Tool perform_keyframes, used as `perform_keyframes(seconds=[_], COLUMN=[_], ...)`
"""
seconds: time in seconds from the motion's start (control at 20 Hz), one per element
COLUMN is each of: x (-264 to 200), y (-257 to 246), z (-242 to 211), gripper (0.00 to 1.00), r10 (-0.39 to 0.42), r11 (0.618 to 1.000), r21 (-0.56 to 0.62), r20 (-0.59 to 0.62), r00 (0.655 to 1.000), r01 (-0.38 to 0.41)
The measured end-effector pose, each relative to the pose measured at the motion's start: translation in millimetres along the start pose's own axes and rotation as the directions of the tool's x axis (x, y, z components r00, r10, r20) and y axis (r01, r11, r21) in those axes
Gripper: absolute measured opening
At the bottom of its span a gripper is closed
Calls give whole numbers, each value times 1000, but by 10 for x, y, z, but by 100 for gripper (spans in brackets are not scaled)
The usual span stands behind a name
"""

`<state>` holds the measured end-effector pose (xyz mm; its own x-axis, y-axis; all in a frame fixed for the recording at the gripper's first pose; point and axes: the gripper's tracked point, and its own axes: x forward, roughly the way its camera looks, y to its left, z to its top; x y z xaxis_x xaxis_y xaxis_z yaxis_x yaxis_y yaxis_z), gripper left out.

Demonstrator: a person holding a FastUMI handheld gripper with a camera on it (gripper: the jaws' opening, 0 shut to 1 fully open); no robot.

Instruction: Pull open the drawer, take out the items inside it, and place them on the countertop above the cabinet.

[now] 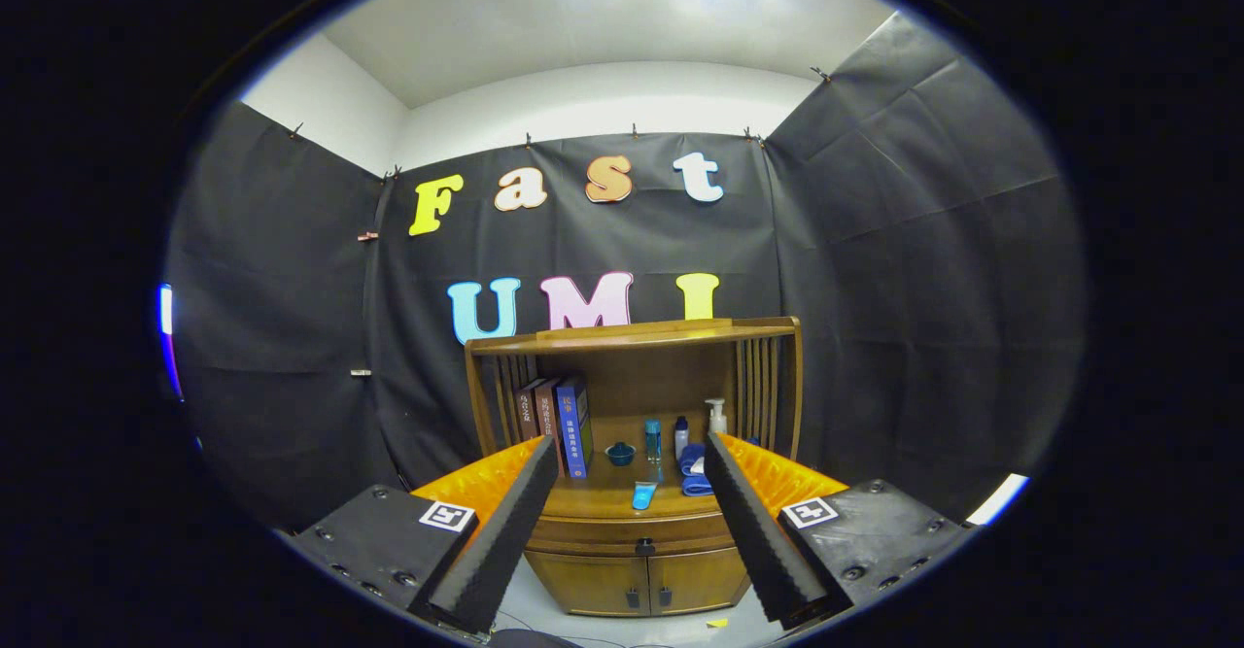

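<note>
The tool [632,531] is wide open, its two black ridged foam fingers [501,541] spread apart with nothing held between them, well back from the furniture. Framed in the gap is the brown wooden cabinet [637,454] with slatted sides, standing against the black cloth wall. Its shallow wooden drawer [632,534] sits shut under the counter [593,500], a small dark knob [644,545] at its middle, two little doors [637,582] below. On the counter: three upright books [559,425] leaning at the left slats, a small dark blue bowl [620,453], a slim blue bottle [652,440], a white pump bottle [716,417], a folded blue cloth [692,468], and a light blue tube [643,494] lying near the front edge.
</note>
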<state>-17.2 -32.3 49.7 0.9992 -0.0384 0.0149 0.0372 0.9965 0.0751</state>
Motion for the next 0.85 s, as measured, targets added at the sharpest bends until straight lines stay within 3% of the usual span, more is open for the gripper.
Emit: perform_keyframes(seconds=[0.85], x=[4], y=[280], z=[66], gripper=[99], r10=[54], r11=[998], r21=[-11], r20=[15], r00=[998], r01=[-54])
